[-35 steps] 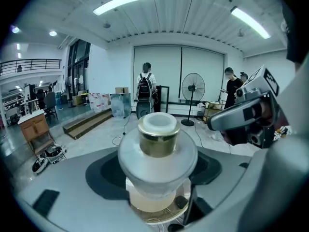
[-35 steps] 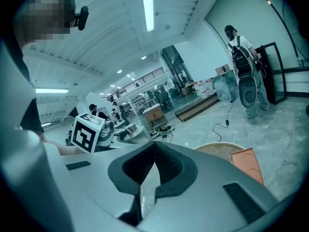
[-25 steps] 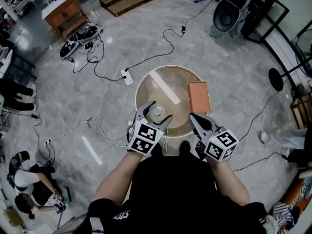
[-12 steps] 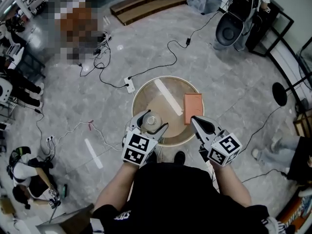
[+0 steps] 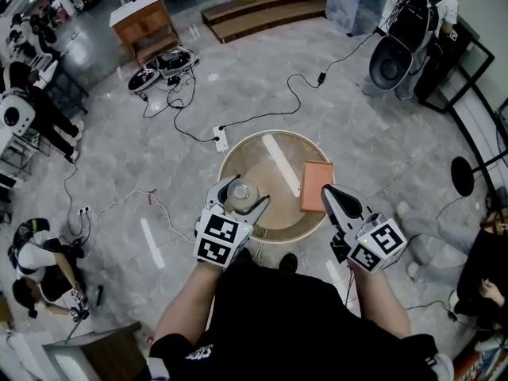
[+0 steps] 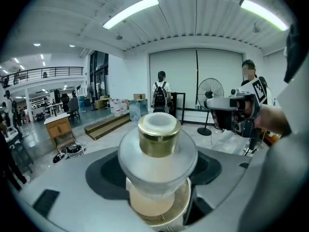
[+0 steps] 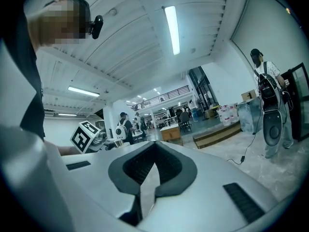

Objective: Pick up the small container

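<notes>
**Head view and both gripper views: small container in the grasp.**

- The left hand-held gripper point(image 5: 240, 202) has its jaws closed on the small container point(image 5: 242, 192), a frosted round jar with a gold collar and a pale cap.
- In the left gripper view the jar stands upright between the two grey jaws, gripped across its widest part.
- From above, the jar sits over the near left part of the round worktop point(image 5: 255, 163). Whether its base has cleared the surface cannot be told for certain.
- The right hand-held gripper point(image 5: 332, 197) has its jaws drawn together with nothing between them. It is held over the worktop's near right edge, just beside an orange box point(image 5: 316, 186).
- A pale strip point(image 5: 282, 165) lies across the middle of the worktop, apart from both tools.

**Likely hazards, judged from the pose.**

- The jar's body is round and looks smooth, so contact with the jaws is probably small. A slack squeeze or a quick swing could let the jar turn or slide out.
- Tipping the left hand-held gripper forward would set the weight against that grip.
- A dropped jar would strike the worktop or roll off onto the hard stone floor point(image 5: 159, 157), where cables point(image 5: 262, 109) trail.
- Carelessly moved, the right hand-held gripper could nudge the box.
</notes>
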